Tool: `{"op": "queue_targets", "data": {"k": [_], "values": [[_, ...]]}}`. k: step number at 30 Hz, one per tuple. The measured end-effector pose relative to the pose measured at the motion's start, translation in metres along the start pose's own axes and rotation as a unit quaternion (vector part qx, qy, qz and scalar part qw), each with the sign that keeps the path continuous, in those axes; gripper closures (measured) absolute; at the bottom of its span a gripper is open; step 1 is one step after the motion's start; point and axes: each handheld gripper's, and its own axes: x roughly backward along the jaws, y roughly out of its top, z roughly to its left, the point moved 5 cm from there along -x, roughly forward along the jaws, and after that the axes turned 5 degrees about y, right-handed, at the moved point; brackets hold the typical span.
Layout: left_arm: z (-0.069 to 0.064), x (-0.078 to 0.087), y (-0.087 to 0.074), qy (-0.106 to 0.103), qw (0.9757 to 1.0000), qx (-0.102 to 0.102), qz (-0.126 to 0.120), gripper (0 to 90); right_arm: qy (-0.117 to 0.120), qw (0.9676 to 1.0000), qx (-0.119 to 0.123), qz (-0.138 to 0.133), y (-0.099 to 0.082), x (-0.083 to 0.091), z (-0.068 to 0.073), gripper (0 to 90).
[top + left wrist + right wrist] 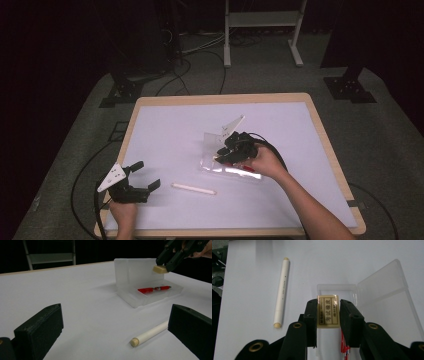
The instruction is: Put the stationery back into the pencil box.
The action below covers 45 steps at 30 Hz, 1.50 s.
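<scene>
Clear plastic case (140, 277), one red pen (154, 289) inside; one eraser (328, 311) pinched in right claw (328, 315); one cream pen (281, 292); left claw (141, 176) spread.

The eraser (328, 311), pinched between the jaws of the right gripper (328, 315), carries a cream label with large Chinese characters reading 考试橡皮 (smaller print beside them is too fine to read). The white pen (281, 293) bears a line of lettering along its barrel, illegible
</scene>
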Motion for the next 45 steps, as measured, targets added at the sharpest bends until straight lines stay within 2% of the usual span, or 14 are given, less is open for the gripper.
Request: {"op": "queue_targets", "data": {"k": [8, 19, 45], "values": [[0.000, 0.000, 0.000, 0.000, 1.0000, -0.001, 0.000, 0.0, 0.000, 1.0000, 0.002, 0.001, 0.007, -0.001, -0.004, 67.6], [0.000, 0.000, 0.000, -0.001, 1.0000, 0.000, -0.001, 0.0, 0.000, 0.9999, 0.003, 0.009, 0.015, -0.012, -0.007, 67.6], [0.000, 0.000, 0.000, -0.002, 1.0000, -0.001, -0.001, 0.0, -0.002, 0.9997, -0.006, 0.024, 0.015, -0.041, -0.021, 67.6]]}}
